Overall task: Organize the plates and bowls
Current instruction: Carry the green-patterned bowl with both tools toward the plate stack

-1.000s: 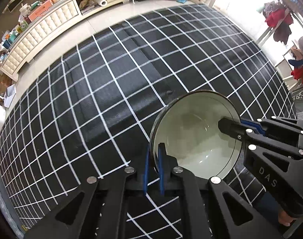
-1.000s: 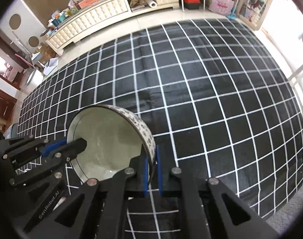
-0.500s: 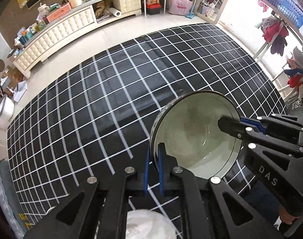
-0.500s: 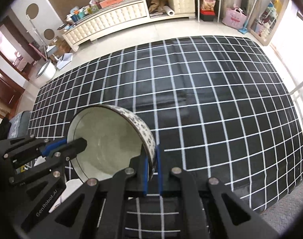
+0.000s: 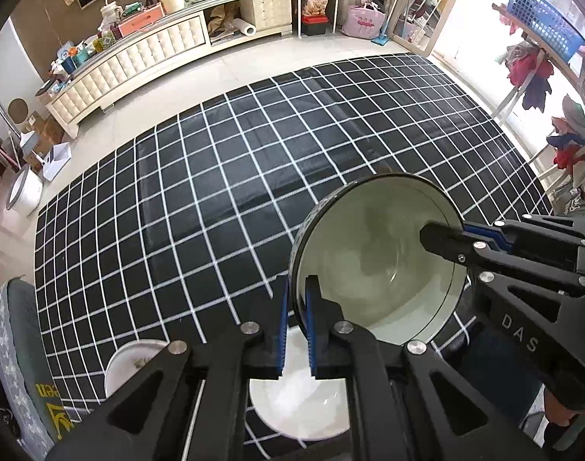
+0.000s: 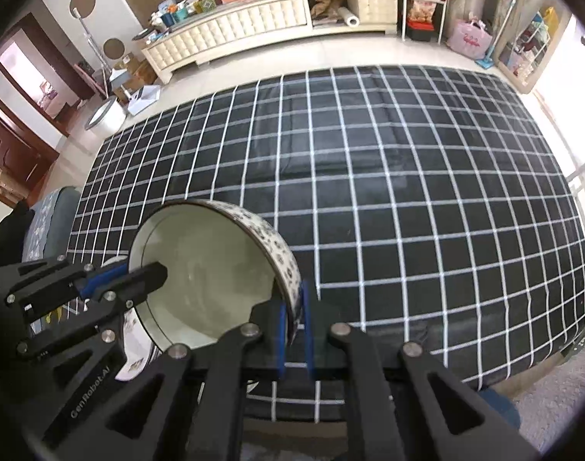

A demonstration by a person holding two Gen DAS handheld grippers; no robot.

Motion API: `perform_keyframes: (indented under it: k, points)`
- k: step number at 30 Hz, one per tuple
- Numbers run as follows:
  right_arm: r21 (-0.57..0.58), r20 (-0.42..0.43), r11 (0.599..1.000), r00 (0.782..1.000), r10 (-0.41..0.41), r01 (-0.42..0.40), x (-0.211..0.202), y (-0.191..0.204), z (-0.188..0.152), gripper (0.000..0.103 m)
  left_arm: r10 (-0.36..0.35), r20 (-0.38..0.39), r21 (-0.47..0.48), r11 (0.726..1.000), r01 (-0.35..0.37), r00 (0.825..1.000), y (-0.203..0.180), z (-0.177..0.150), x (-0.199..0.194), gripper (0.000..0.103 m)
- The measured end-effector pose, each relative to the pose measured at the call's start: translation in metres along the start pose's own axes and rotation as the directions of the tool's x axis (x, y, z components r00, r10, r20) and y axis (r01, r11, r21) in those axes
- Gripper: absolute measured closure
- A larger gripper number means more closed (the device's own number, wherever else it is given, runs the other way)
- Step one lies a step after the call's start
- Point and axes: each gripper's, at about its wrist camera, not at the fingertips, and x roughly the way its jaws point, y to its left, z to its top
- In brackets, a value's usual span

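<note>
The left gripper (image 5: 297,330) and the right gripper (image 6: 294,340) together hold one patterned bowl (image 5: 377,261) in the air above a black cloth with a white grid (image 5: 223,207). Each claw is pinched narrow on the bowl's wall, one blue pad inside the rim and one outside, on opposite sides of the bowl. In the left wrist view the bowl sits up and to the right of the left claw, its pale inside facing the camera, and the right gripper reaches in from the right edge with its upper finger over the far rim. In the right wrist view the same bowl lies up and to the left of the right claw, and the left gripper comes in from the left.

Only the left wrist view shows plainly what lies beneath, near the cloth's near edge: a plain white plate (image 5: 304,403) directly under the left claw, and a second white dish with a small motif (image 5: 133,361) to its left, partly hidden by the gripper's frame. The right wrist view gives only a sliver of white dishware below the left gripper, too hidden to tell apart. That view alone shows the patterned outside wall of the bowl clearly, and the cloth's right edge hanging over carpet. A long cream cabinet (image 5: 138,53) stands on the tiled floor beyond the cloth's far edge in both views.
</note>
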Motion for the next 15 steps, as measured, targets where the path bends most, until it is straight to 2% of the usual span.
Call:
perform_keyframes:
  k: [10,15]
  points:
    - [-0.013,-0.068,1.000,0.998,0.013,-0.014,0.018,0.030,-0.022,0.092,0.003,-0.023,-0.016,1.000,-0.004,1.000,0.021,-0.041,-0.008,0.096]
    - [-0.013,-0.106,1.000,0.994,0.008,-0.010,0.031,0.040,-0.032,0.092,-0.023,-0.054,-0.036,0.999,0.021,0.998,0.028,-0.061,0.001,0.096]
